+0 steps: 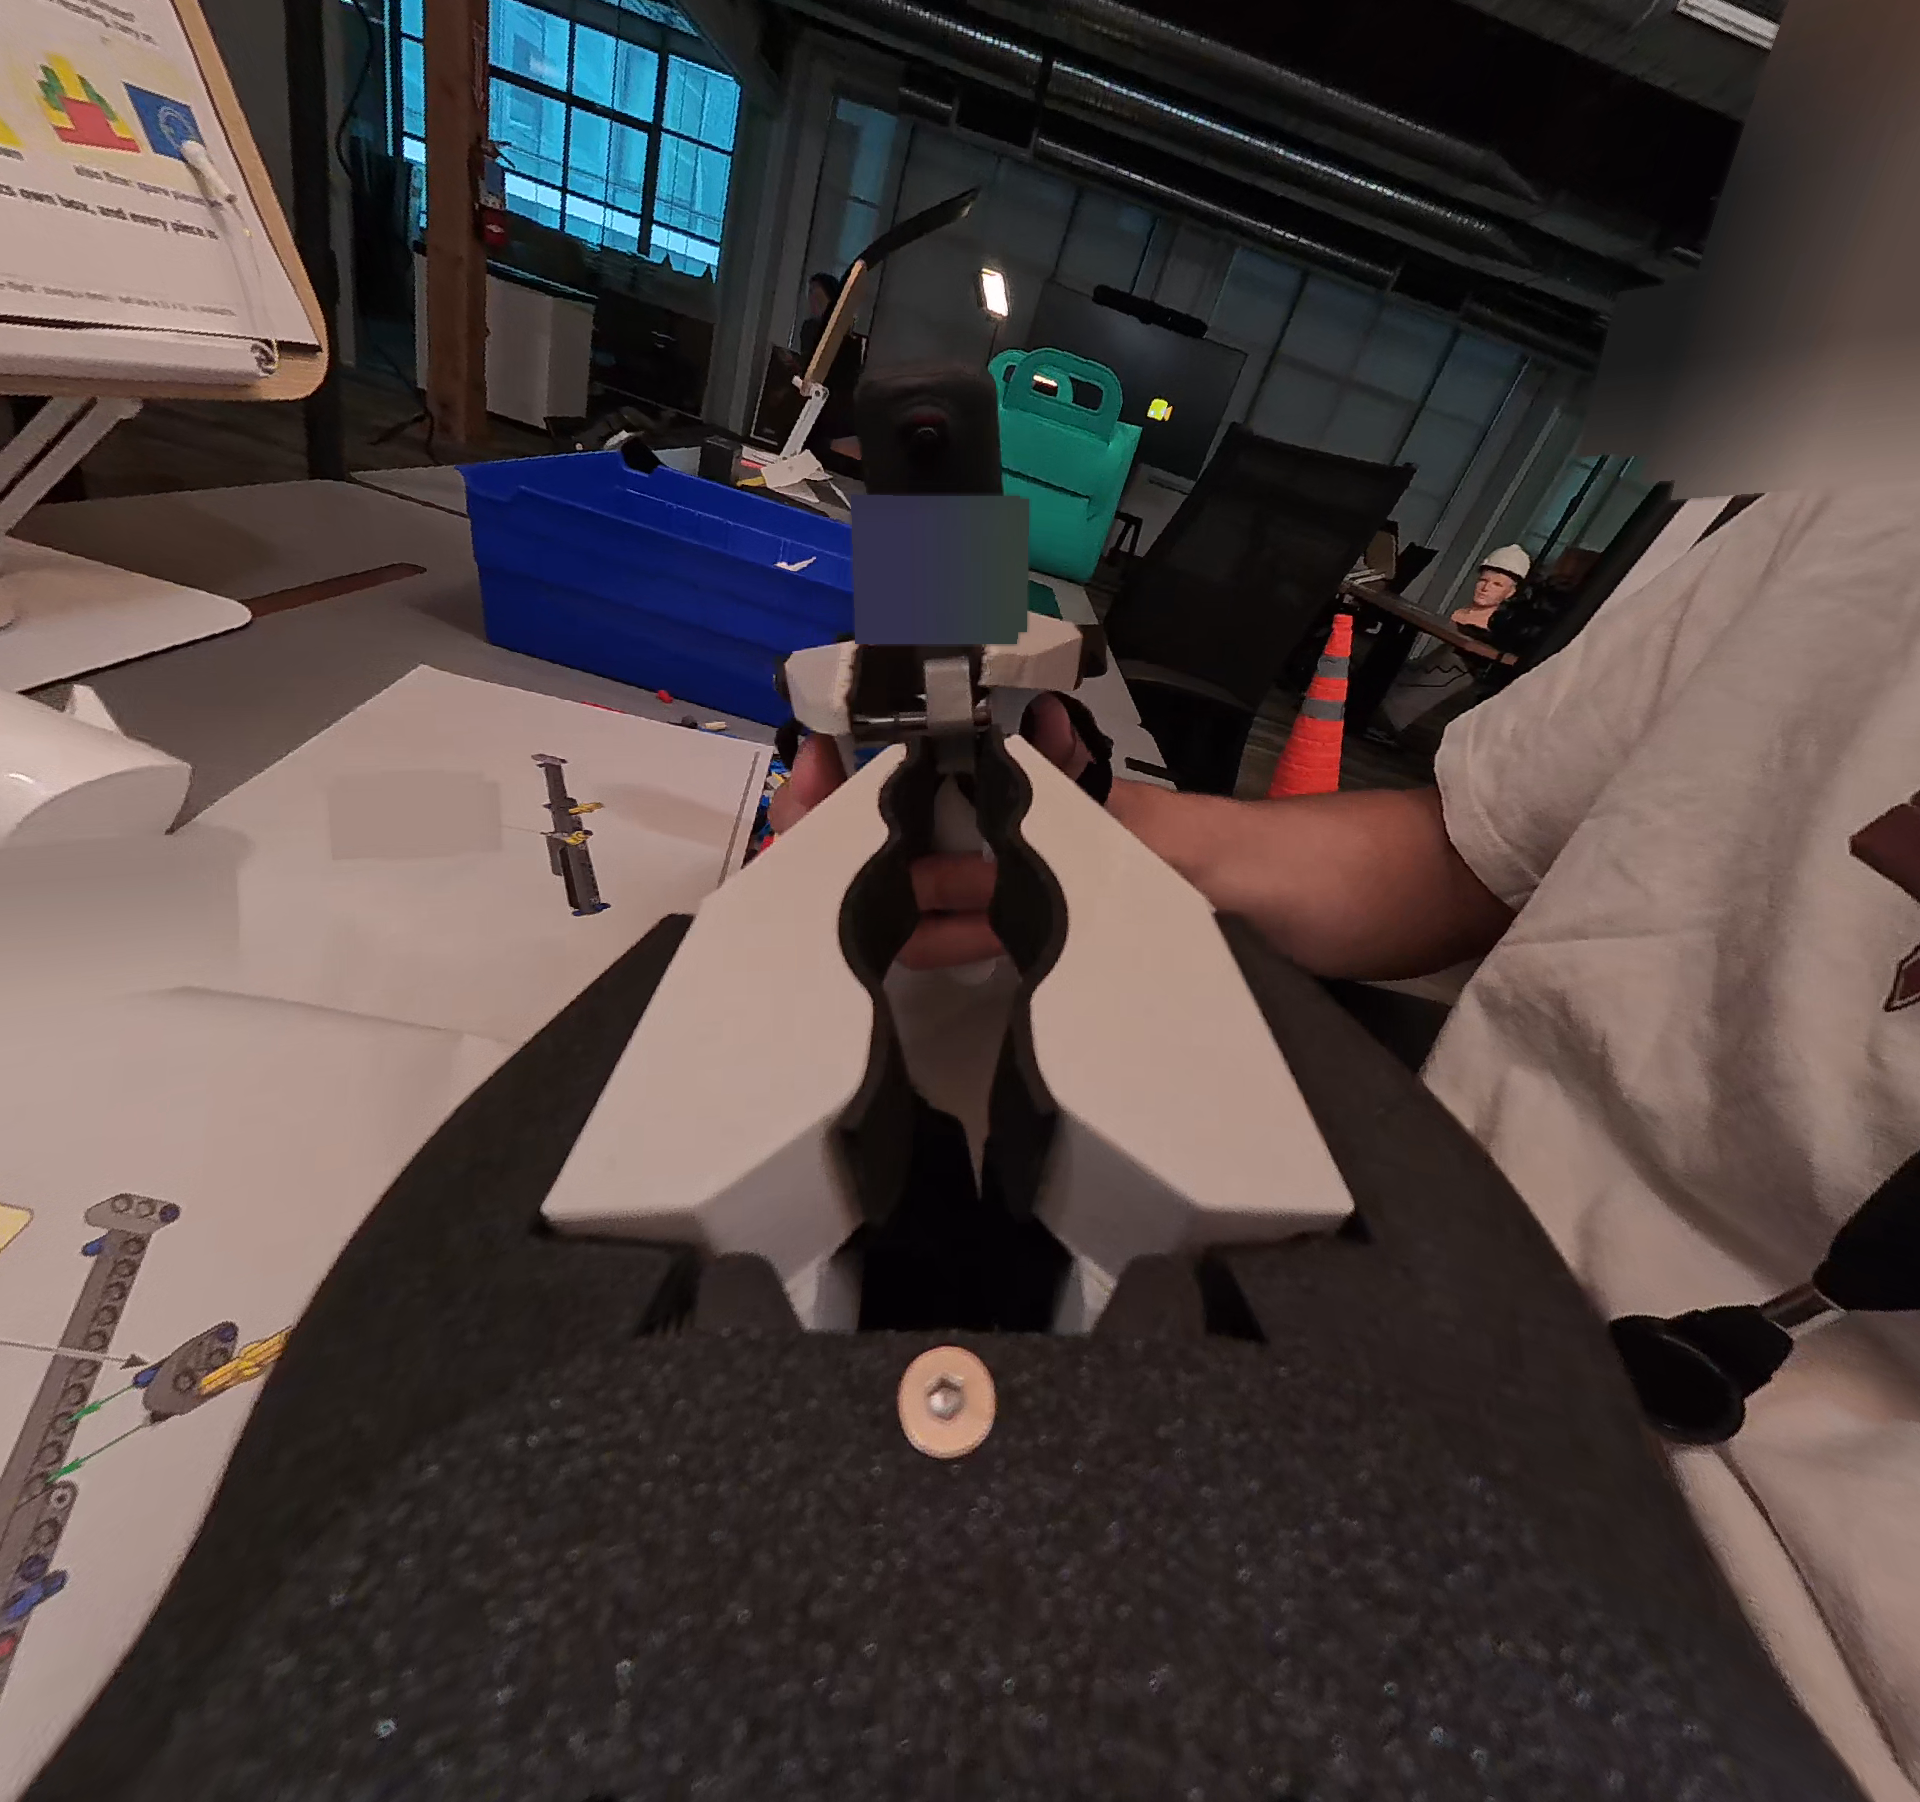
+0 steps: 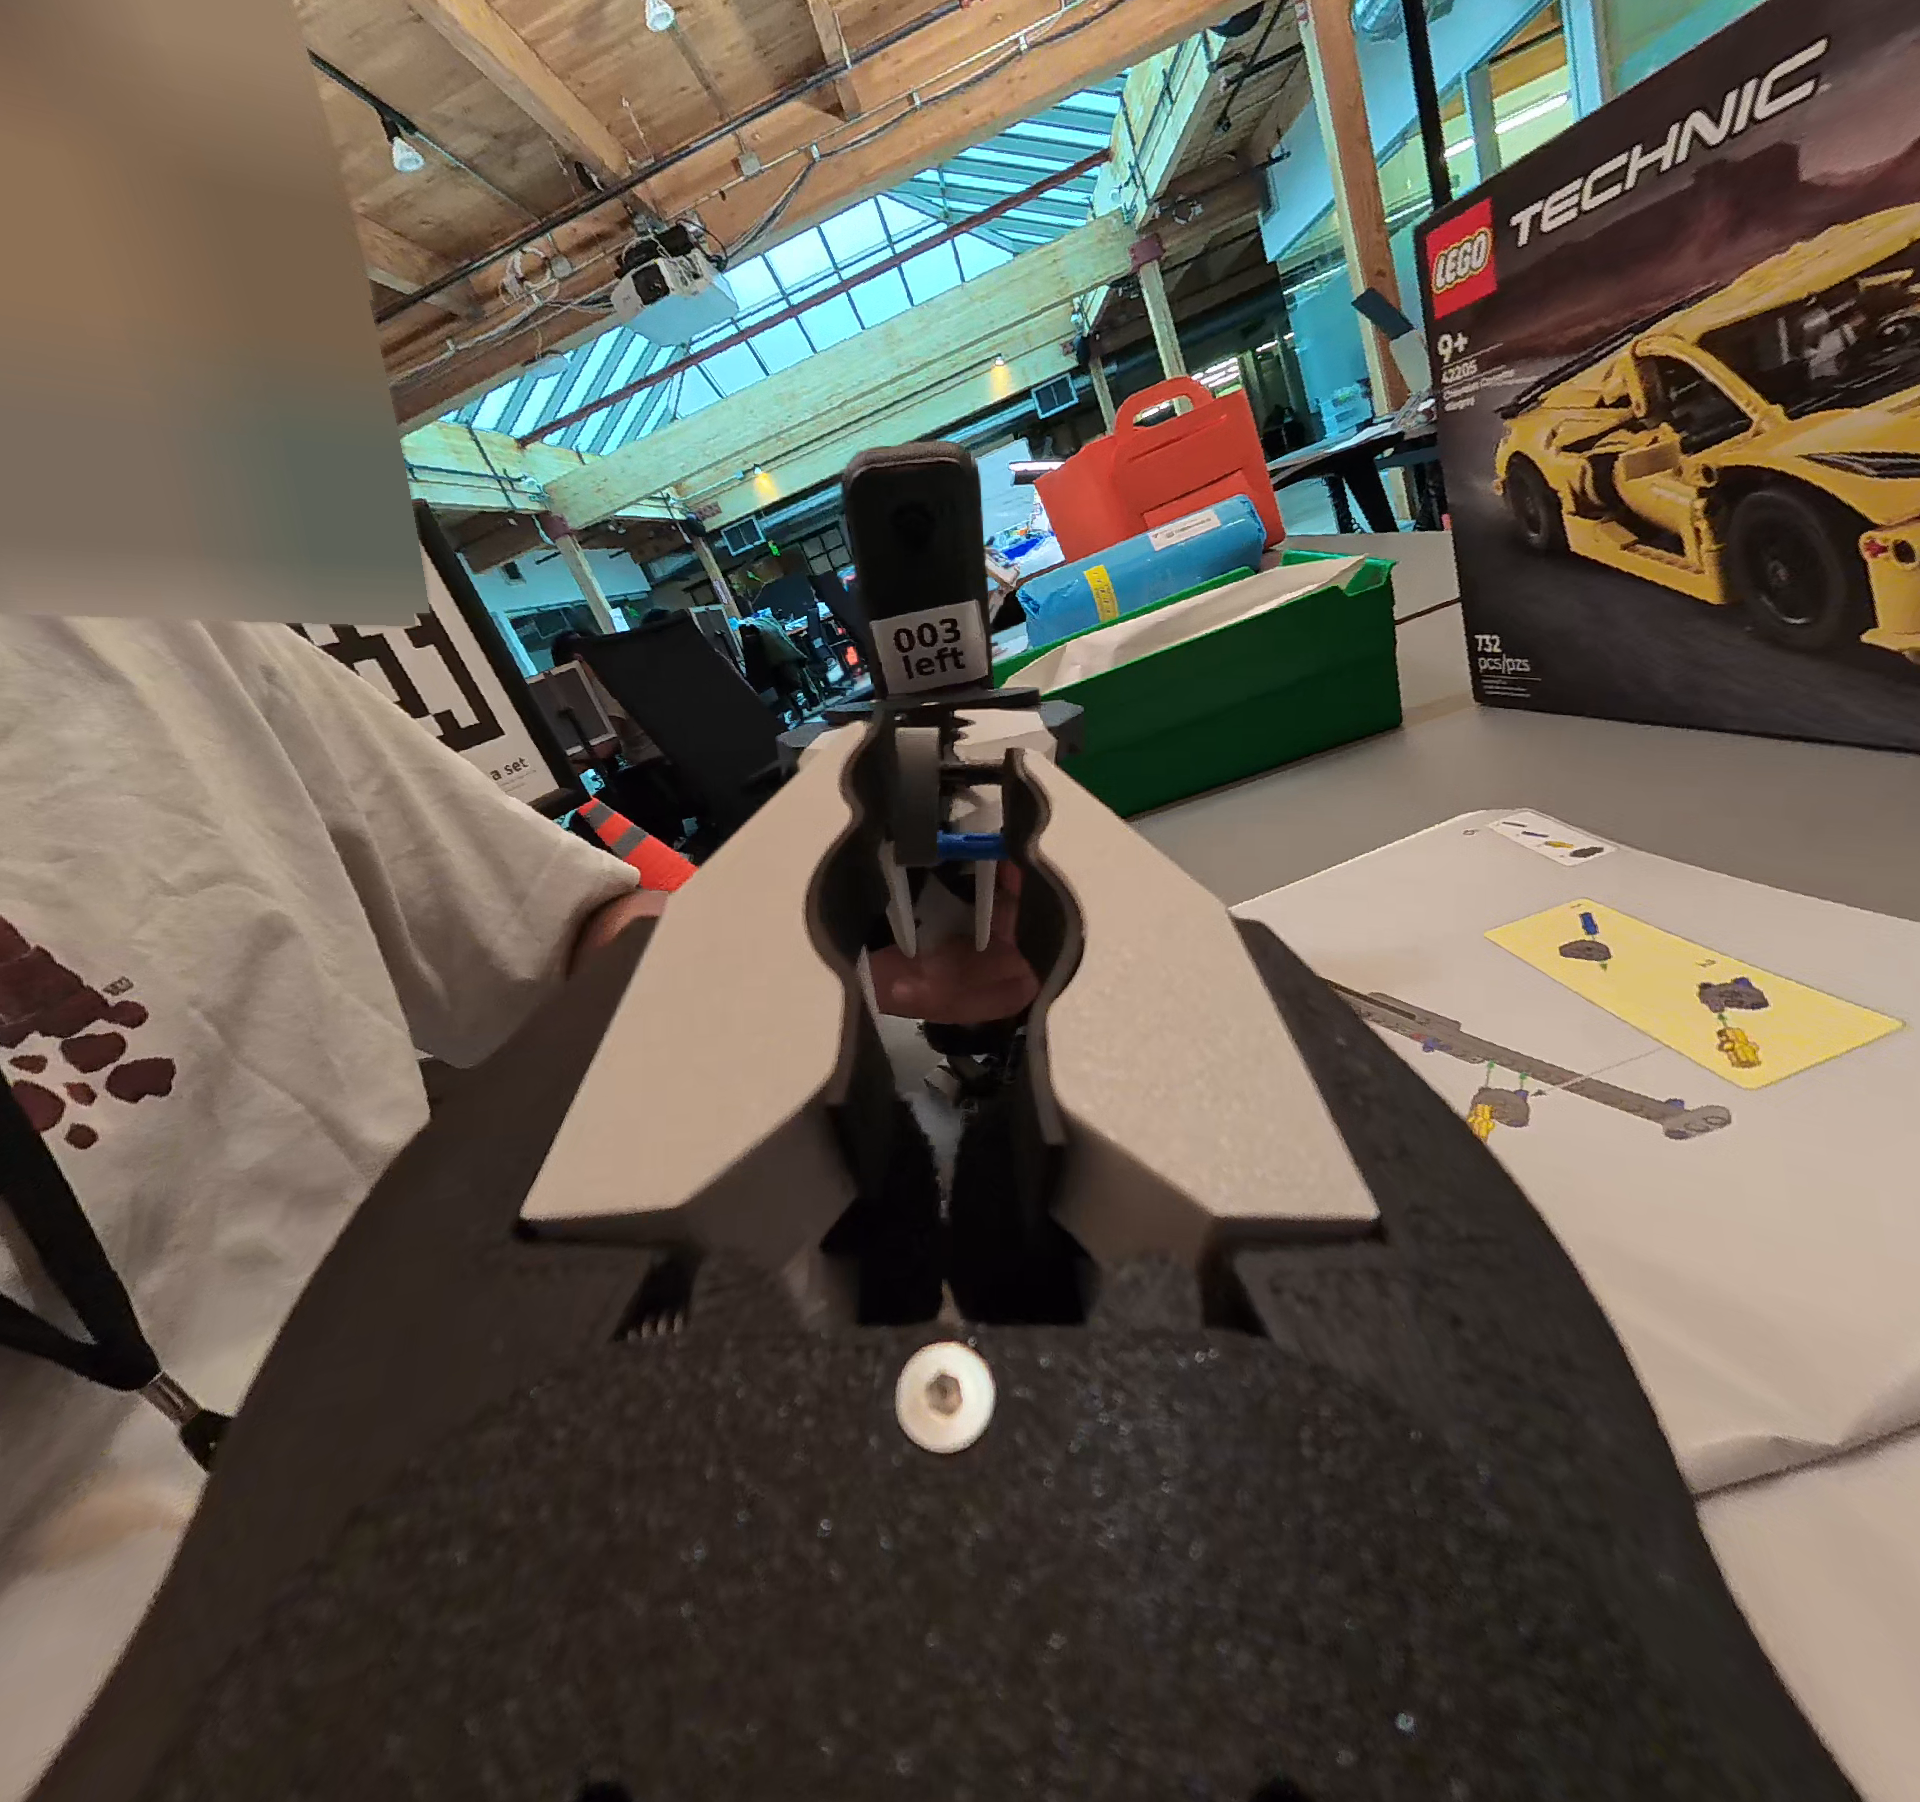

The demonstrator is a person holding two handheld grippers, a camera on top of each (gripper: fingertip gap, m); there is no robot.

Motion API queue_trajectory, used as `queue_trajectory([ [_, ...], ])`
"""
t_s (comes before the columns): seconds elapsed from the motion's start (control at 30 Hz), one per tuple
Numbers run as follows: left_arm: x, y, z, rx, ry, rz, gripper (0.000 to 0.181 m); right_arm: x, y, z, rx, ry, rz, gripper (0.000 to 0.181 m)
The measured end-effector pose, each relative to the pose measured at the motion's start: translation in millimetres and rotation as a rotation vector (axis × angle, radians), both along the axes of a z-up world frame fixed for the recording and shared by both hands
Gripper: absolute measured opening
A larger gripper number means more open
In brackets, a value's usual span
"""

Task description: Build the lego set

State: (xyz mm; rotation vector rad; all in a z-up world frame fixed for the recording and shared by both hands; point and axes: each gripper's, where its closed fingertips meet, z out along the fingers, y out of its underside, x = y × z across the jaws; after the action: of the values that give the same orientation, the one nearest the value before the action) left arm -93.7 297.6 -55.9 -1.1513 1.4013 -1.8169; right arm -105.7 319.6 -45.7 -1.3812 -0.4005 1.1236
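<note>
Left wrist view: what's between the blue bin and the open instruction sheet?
A narrow strip of grey table with a few small loose pieces, one of them red, at the foot of the blue bin, just beyond the instruction sheet. Left wrist view only.

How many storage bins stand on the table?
2: a blue bin beyond the instruction sheet in the left wrist view, a green bin beside the set's box in the right. Others may be hidden.

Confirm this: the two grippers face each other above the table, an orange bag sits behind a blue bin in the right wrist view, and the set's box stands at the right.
Wrong on one point: in the right wrist view the bin in front of the orange bag is green, not blue. The grippers do face each other, and the set's box stands at the right.
</note>
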Motion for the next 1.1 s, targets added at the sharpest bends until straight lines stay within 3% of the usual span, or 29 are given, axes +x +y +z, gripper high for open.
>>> queue_trajectory([
  [0.67,0.4,1.8,-1.0,0.010,0.001,0.009,0.006,-0.8,1.0,-0.4,-0.040,0.049,0.026,0.020],
  [1.1,2.4,3.8,-5.2,-0.045,0.035,-0.001,0.006,0.9,3.9,-7.2,-0.002,-0.047,-0.043,0.017],
])
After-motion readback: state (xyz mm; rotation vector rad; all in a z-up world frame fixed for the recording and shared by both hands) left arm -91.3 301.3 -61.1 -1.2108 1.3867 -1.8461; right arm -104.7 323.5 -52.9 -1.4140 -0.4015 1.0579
